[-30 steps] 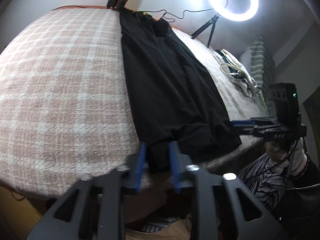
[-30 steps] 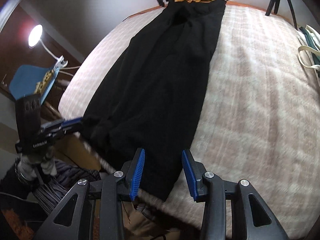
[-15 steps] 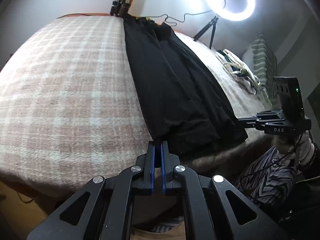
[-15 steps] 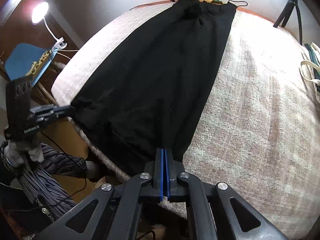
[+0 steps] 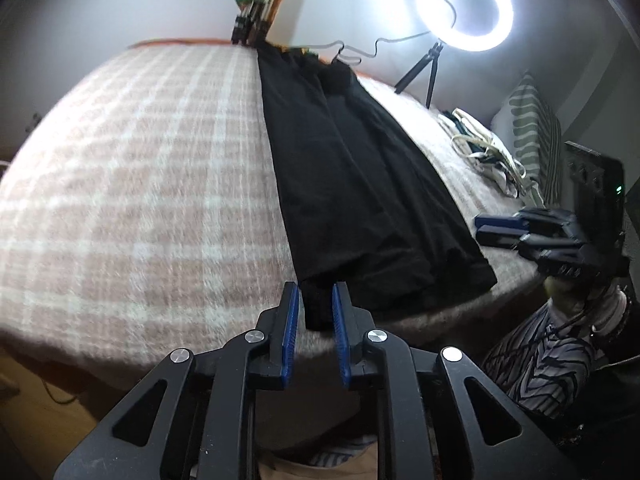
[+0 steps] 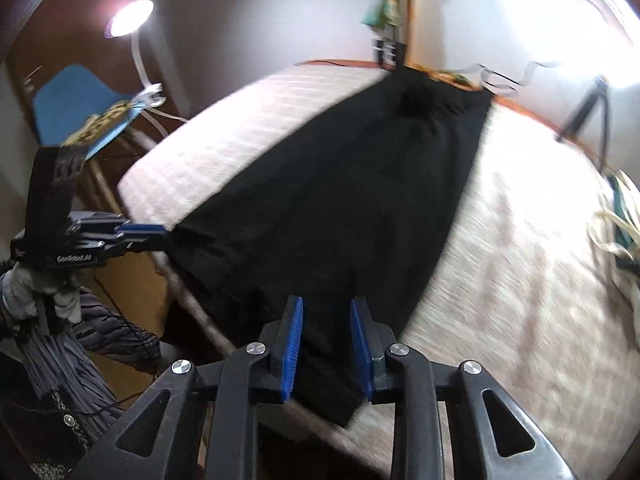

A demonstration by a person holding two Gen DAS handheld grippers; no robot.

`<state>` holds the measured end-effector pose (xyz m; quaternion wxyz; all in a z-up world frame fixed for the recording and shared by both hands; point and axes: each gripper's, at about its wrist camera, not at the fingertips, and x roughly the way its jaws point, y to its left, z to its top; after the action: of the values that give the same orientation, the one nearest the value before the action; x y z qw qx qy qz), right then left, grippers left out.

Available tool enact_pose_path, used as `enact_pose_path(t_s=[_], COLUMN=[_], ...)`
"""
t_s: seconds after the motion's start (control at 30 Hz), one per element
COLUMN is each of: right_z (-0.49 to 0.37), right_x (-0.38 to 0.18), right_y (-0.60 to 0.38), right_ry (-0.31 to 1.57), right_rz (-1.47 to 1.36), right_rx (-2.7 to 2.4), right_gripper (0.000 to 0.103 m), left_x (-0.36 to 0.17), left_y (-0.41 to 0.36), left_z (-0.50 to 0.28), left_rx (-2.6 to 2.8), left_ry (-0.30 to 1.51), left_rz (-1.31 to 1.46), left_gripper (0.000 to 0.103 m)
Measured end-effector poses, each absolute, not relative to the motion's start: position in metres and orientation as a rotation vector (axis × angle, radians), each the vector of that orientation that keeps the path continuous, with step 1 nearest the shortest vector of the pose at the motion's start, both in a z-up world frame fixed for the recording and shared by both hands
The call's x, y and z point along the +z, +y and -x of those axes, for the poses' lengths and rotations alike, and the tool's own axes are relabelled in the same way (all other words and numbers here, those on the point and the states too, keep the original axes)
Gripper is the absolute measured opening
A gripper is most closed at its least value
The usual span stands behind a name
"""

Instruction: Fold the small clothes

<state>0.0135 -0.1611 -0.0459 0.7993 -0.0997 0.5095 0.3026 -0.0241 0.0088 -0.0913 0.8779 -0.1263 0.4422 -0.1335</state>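
- A bed [image 5: 132,184] under a pink-and-white checked blanket fills both views; white walls rise behind it.
- A lit ring light [image 5: 464,4] on a small tripod stands at the far right corner in the left wrist view.
- A striped pillow [image 5: 536,140] and a heap of pale straps [image 5: 484,152] lie along the bed's right side.
- In the right wrist view a round lamp [image 6: 130,18] glows at upper left, above a blue chair [image 6: 68,92].
- A black garment [image 5: 360,184] lies flat and lengthwise down the bed, its far end at the far edge, its near hem hanging at the near edge.
- The left tool [image 5: 314,322] sits at the garment's near left corner; its jaws are opening, and a strip of the hem hangs in the gap, apart from both blue pads.
- The right tool [image 6: 326,344] is at the near right corner; its jaws are opening too, with black cloth lying between and below them, not pinched.
- Each tool shows from the side in the other's view, blue tips at the hem's edge.
- Striped sleeves [image 5: 548,356] show beneath the gloved hands gripping the tools.
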Motion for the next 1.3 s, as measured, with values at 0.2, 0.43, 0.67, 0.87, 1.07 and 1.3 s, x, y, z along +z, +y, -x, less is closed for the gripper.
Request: enact_pose_path(t_s=[0.2, 0.43, 0.67, 0.87, 1.07, 1.3], right_z=[-0.011, 0.004, 0.014, 0.014, 0.007, 0.006], right_x=[-0.072, -0.065, -0.046, -0.042, -0.06, -0.072], right_y=[-0.134, -0.142, -0.183, -0.211, -0.224, -0.249], right_ry=[1.151, 1.195, 1.157, 1.136, 1.193, 1.253], right_rz=[0.239, 0.129, 0.089, 0.095, 0.044, -0.112], right_rx=[0.756, 0.9, 0.774, 0.645, 0.62, 0.637], right_gripper=[0.025, 0.025, 0.027, 0.027, 0.03, 0.03], left_x=[-0.086, -0.079, -0.077, -0.073, -0.076, -0.088], left_y=[0.012, 0.01, -0.003, -0.027, -0.043, -0.022], left_z=[0.015, 0.011, 0.01, 0.011, 0.012, 0.011], left_rx=[-0.269, -0.277, -0.316, -0.377, -0.398, -0.317], left_ry=[0.916, 0.901, 0.902, 0.902, 0.903, 0.955], left_rz=[0.253, 0.221, 0.2, 0.157, 0.096, 0.127], left_gripper=[0.027, 0.031, 0.031, 0.031, 0.031, 0.038])
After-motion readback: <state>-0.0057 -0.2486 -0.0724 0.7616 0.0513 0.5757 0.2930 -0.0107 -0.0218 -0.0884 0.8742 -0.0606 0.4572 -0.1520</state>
